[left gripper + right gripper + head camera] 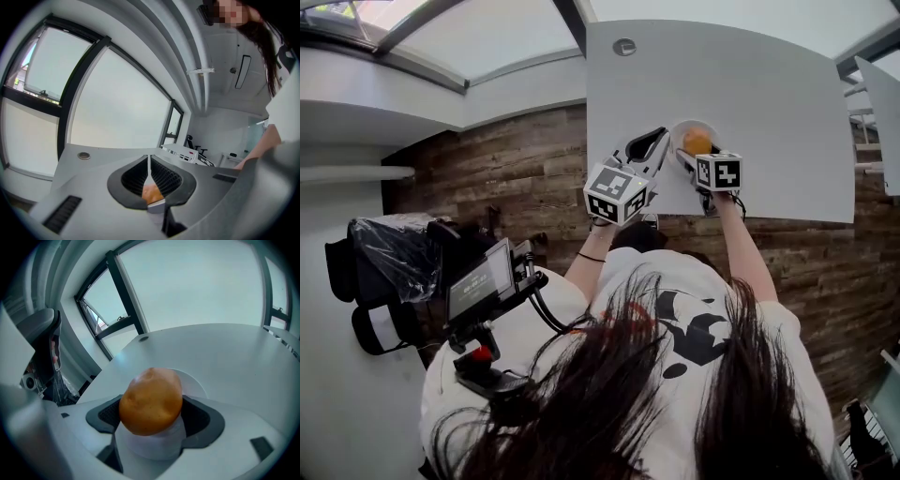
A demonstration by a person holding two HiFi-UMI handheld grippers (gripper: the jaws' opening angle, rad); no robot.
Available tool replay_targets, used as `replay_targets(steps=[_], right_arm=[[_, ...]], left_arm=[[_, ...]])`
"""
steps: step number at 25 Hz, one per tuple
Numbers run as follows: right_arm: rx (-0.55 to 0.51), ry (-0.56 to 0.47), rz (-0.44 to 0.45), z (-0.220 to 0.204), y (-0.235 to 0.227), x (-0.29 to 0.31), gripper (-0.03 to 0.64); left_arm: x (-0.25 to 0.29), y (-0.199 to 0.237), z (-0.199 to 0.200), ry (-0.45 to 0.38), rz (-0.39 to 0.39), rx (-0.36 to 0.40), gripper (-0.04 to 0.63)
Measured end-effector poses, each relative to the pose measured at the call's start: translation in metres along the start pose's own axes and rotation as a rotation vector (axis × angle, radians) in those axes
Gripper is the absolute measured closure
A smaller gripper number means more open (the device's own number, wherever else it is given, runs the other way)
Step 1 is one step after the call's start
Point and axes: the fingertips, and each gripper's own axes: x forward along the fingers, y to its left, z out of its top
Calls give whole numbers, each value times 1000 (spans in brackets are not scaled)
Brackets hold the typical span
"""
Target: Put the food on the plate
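Note:
The food (pixel 151 401) is a round orange-brown piece, like a bun. My right gripper (pixel 152 416) is shut on it, one jaw against each side. Under and behind it lies the white plate (pixel 193 382). From the head view, the plate (pixel 677 134) sits near the white table's front edge with the food (pixel 697 142) over it and the right gripper (pixel 686 157) at its near rim. My left gripper (pixel 662 137) points at the plate's left rim. Its jaws are shut with nothing between them (pixel 149 172), and a bit of the food (pixel 151 192) shows beneath.
The white table (pixel 769 94) has a round grommet (pixel 624 47) at its far left. A second white table (pixel 883 103) stands to the right. Wooden floor (pixel 506 169) runs along the near edge, and a camera rig (pixel 478 281) hangs at the person's left side.

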Motion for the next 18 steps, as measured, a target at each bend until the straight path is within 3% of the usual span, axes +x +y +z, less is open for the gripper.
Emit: replay_targets(steps=[9, 18], right_arm=[[24, -5, -52, 3, -8, -1, 233], [70, -39, -31, 2, -12, -15, 233]], left_arm=[[0, 1, -2, 3, 0, 2, 589], [-2, -1, -3, 7, -5, 5, 589]])
